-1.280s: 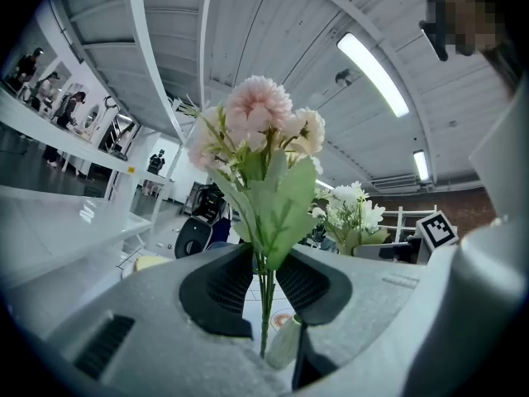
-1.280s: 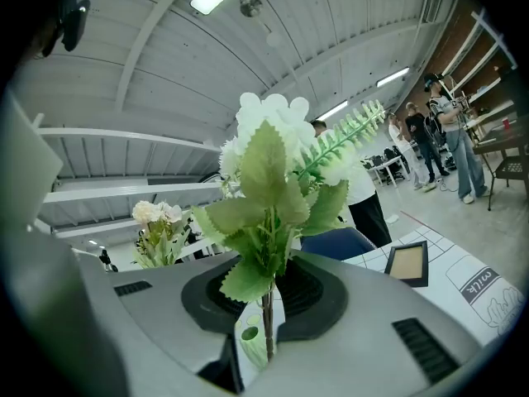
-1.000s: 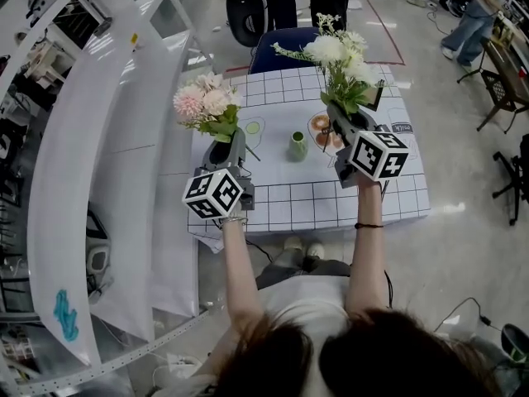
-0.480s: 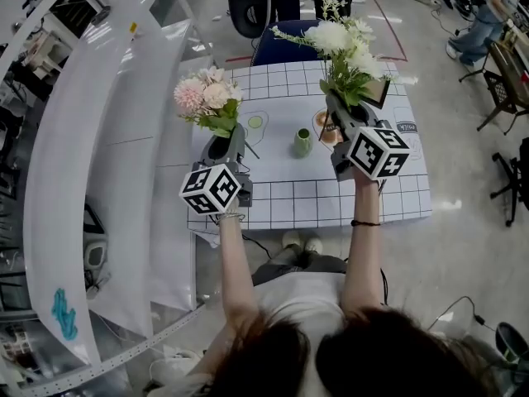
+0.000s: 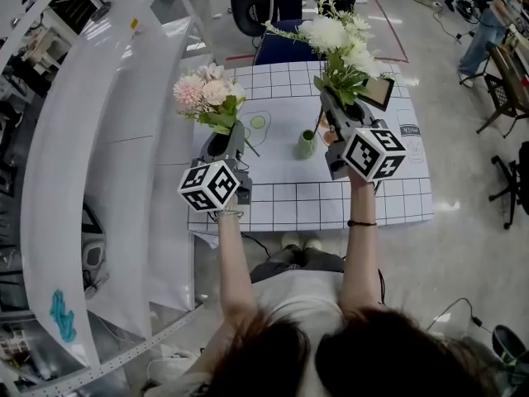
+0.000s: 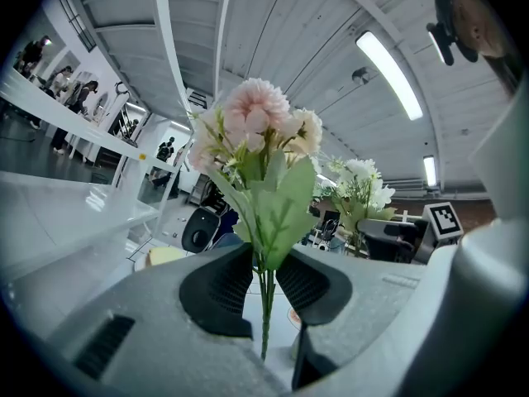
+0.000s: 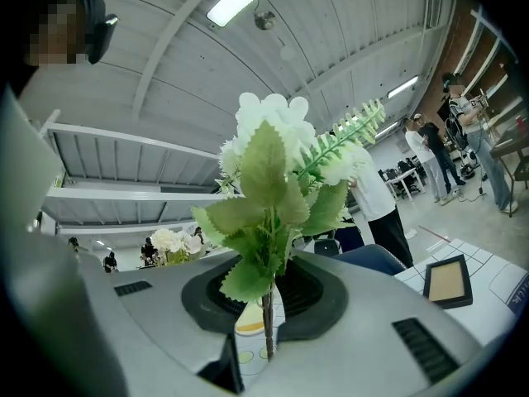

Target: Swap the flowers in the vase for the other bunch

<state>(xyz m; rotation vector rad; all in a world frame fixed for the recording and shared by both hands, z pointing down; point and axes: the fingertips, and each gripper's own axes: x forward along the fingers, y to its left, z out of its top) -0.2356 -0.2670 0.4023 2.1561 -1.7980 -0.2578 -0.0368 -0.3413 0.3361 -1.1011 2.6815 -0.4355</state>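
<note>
Head view puts the small green vase (image 5: 307, 144) upright near the middle of the gridded bench (image 5: 281, 201), and it looks empty: both bunches are held in the air, neither in it. The white bunch (image 5: 340, 48) stands just right of the vase, its stems (image 7: 267, 321) pinched in the right claw (image 5: 337, 116). The right gripper view shows that claw clamped on the thin stems below the leaves. The pink bunch (image 5: 207, 96) is well to the left, over the bench's left edge, gripped the same way by the left claw (image 5: 225, 145), blooms up. Which bunch is meant for the vase I cannot tell, though the white one is nearer to it. To seat a bunch well, I would bring its stem ends straight over the narrow mouth, keep the stems vertical and lower slowly. Release should come only once they are well inside, since a sideways nudge could tip so light a vase.
</note>
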